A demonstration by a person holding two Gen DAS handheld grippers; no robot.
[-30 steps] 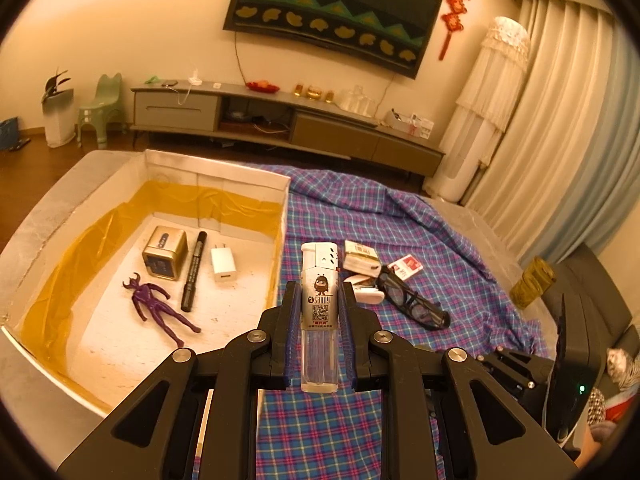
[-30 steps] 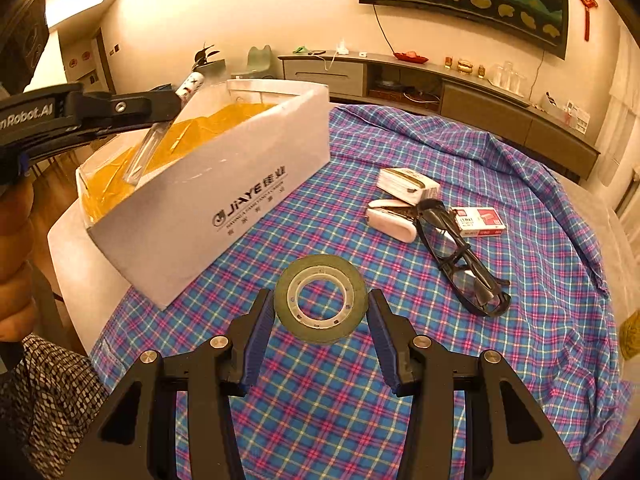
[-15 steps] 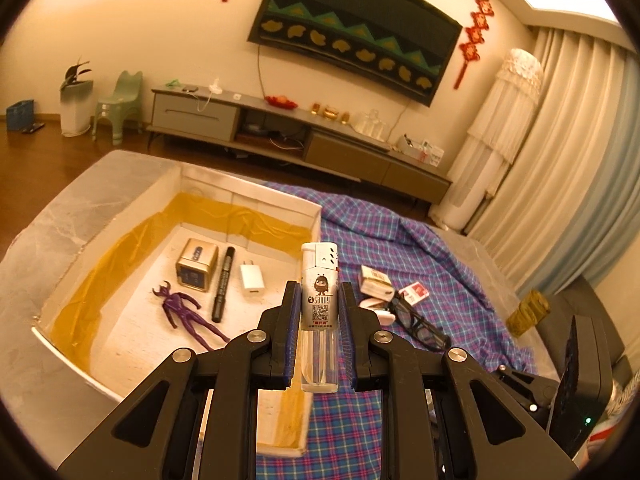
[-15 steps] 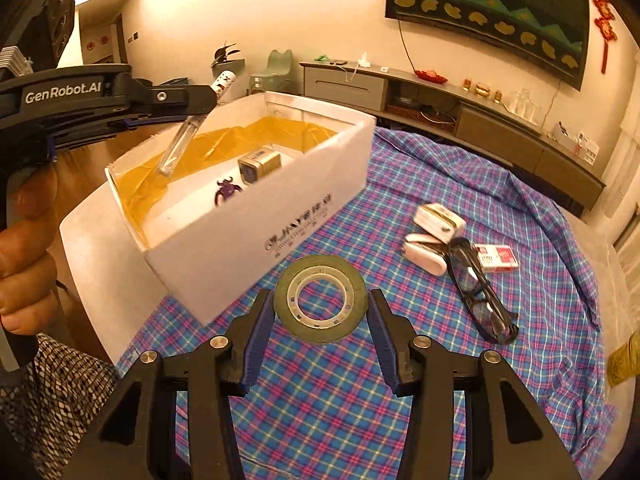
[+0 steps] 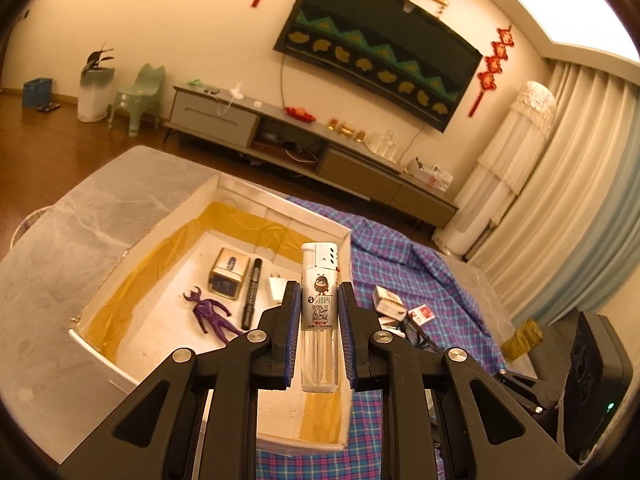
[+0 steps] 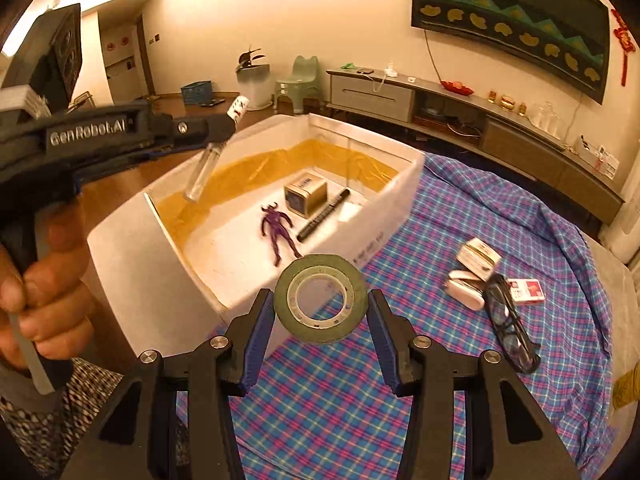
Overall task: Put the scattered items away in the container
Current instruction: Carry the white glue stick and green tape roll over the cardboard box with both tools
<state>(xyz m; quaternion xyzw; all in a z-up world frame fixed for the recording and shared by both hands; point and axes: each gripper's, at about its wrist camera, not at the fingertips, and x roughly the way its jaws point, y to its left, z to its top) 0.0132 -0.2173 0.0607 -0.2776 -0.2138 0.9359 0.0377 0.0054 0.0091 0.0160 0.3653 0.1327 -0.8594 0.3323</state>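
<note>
Clearly, the lighter (image 5: pixel 320 312) is the item in hand: the left hand-held gripper (image 5: pixel 319 334) clamps it upright between its pads, above the near edge of the white box (image 5: pixel 208 196), so that a release can drop it inside. The right hand-held gripper (image 6: pixel 320 322) grips the roll of tape (image 6: pixel 321 298) by its outer rim and holds it over the near wall of the same box, probably for the same reason. Inside the box lie already a purple figure (image 6: pixel 278 232), a black marker (image 6: pixel 324 214), a small gold cube (image 6: pixel 305 198) and a white charger (image 5: pixel 277 288). On the plaid cloth (image 6: pixel 360 400) that covers the worktop, glasses (image 6: pixel 508 324), a red-and-white packet (image 6: pixel 528 291) and two small white boxes wait, well apart from the container.
</note>
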